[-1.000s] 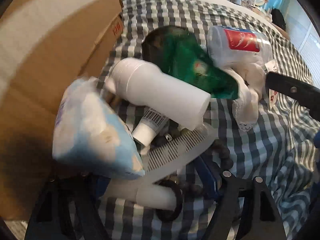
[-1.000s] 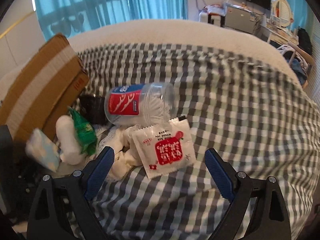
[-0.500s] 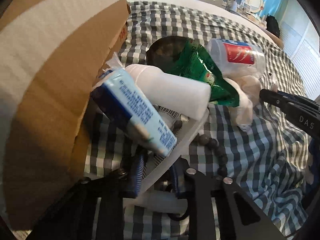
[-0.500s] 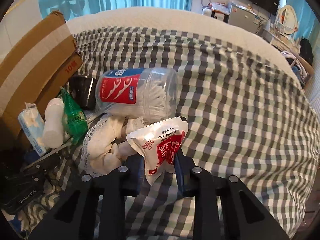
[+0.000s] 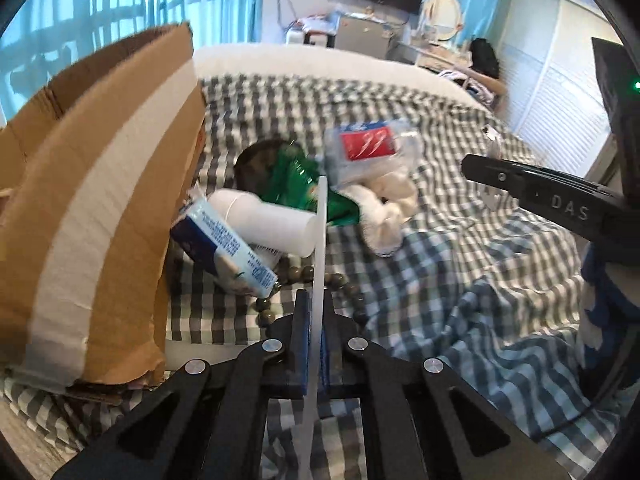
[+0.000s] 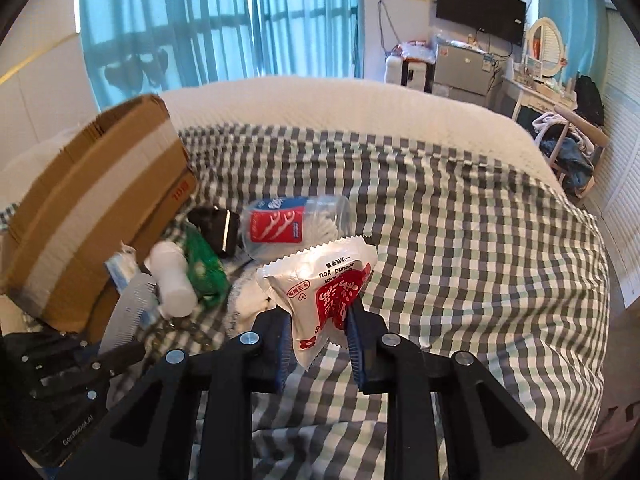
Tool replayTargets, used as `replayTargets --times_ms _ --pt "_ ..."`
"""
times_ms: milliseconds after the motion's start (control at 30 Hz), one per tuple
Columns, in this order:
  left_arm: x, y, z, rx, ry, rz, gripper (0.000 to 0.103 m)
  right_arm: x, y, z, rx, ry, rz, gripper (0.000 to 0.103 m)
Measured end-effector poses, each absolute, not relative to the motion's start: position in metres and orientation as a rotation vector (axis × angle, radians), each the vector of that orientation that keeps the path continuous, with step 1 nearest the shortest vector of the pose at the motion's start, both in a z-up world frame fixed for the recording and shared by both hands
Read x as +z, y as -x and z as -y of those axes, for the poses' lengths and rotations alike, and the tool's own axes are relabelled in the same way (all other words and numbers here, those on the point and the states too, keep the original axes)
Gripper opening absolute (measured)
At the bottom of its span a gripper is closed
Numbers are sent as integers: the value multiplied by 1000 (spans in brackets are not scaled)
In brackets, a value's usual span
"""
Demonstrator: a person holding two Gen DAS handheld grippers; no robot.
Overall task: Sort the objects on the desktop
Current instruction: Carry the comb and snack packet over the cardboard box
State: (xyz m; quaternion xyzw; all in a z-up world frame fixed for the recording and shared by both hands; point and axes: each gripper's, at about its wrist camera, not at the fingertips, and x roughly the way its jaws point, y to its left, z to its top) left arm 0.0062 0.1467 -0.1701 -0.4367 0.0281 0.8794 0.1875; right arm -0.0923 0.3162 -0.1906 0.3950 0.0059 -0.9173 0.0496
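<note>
My left gripper [image 5: 316, 320] is shut on a translucent white comb [image 5: 320, 248] and holds it edge-on above the checked cloth; the comb also shows in the right wrist view [image 6: 128, 312]. My right gripper [image 6: 320, 324] is shut on a white and red sachet [image 6: 324, 280], lifted off the cloth. A pile lies beside a cardboard box [image 5: 92, 216]: a blue tissue pack [image 5: 224, 248], a white bottle [image 5: 268, 224], a green packet [image 5: 296, 184], a clear floss-pick jar with a red label [image 5: 368, 148], white lace cloth [image 5: 384, 208] and dark beads [image 5: 304, 276].
The box [image 6: 92, 208] stands at the left with its flaps up. A black object [image 6: 216, 228] lies behind the green packet. The checked cloth [image 6: 460, 240] stretches to the right over the bed. A blue-white cloth [image 5: 500, 344] lies at the near right.
My left gripper has lifted the comb up out of the pile. My right gripper has raised the sachet off the cloth. Both views have risen and pulled back.
</note>
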Motion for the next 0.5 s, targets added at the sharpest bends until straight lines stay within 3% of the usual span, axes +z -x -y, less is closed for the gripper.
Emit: replayTargets --times_ms 500 --pt "-118 -20 -151 2562 975 -82 3 -142 14 -315 -2973 -944 166 23"
